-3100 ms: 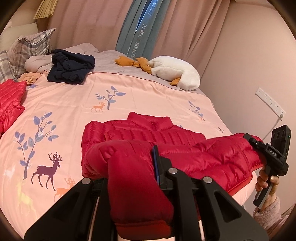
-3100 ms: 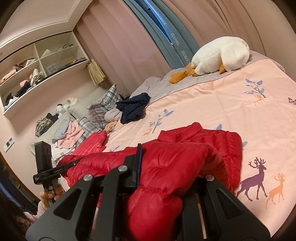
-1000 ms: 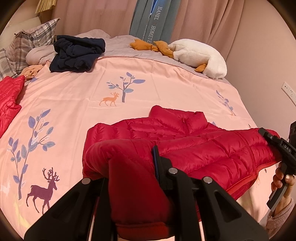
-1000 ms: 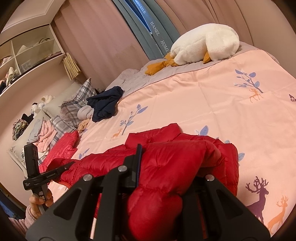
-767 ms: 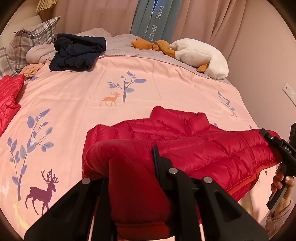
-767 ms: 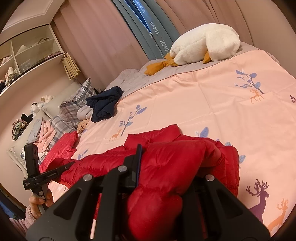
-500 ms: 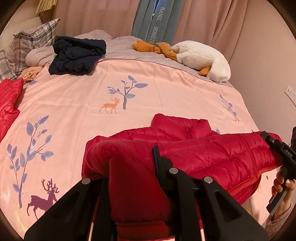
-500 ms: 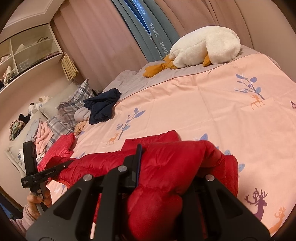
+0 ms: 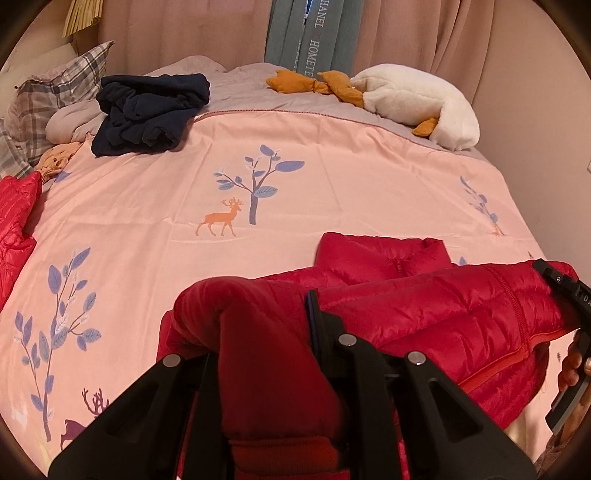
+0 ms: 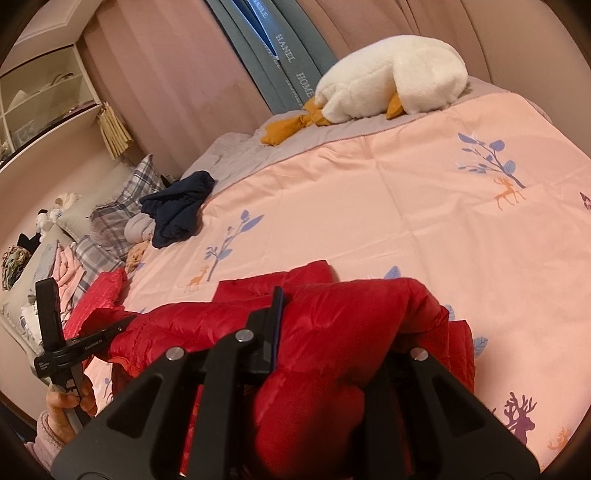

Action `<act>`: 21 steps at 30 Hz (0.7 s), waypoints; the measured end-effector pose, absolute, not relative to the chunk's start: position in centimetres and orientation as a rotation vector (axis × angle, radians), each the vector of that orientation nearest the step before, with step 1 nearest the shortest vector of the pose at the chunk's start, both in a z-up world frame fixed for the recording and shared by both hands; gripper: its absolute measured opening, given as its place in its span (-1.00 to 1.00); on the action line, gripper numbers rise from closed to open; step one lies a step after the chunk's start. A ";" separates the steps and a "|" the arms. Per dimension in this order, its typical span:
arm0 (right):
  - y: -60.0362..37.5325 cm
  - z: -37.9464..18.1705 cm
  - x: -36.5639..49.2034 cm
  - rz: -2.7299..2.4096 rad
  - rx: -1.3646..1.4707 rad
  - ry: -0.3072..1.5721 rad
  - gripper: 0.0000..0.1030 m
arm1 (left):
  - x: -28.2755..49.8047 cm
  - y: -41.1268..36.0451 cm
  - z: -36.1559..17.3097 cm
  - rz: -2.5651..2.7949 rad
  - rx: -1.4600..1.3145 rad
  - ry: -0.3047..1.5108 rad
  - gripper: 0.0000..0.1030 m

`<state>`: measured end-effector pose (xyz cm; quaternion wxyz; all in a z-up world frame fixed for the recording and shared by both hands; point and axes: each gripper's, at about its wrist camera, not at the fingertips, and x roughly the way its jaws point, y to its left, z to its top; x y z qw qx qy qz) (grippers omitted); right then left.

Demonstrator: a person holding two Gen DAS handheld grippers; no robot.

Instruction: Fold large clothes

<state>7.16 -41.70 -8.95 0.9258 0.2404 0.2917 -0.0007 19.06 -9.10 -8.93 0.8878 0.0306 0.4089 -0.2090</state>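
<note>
A bed is covered by a pink quilt (image 9: 332,177) printed with blue trees and deer, and it fills most of both frames. Behind it, pink curtains (image 9: 184,33) and a grey-blue lettered panel (image 9: 314,37) are hung along the top of the left wrist view. A white plush duck (image 9: 424,99) is laid at the upper right of that view, a navy garment (image 9: 147,110) at the upper left, and plaid pillows (image 9: 48,103) at the left edge.

The red jacket (image 9: 424,314) is spread across the lower half of both frames, its collar resting on the quilt and its near edge lifted. In the left wrist view, the left gripper (image 9: 269,332) is seen clamped onto a bunched corner of the jacket. The right gripper (image 9: 561,291) is seen at the right edge, where the other corner is pinched by it, and fingers (image 9: 570,365) are wrapped round its handle.

In the right wrist view, the right gripper (image 10: 332,332) is closed on thick red fabric at the bottom centre, and the left gripper (image 10: 122,325) is shown at the lower left, held by a hand (image 10: 70,402) in a pink sleeve. Only this view shows wall shelves (image 10: 40,99) at the upper left, a heap of clothes (image 10: 48,266) and small soft toys (image 10: 55,210) at the left edge. A 2nd red garment (image 10: 99,295) is seen beside the pillows at the left in both views.
</note>
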 end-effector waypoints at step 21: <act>-41.9 -11.3 9.0 -0.027 0.469 0.646 -0.73 | 20.3 -10.4 -11.3 -0.404 0.117 0.852 -0.65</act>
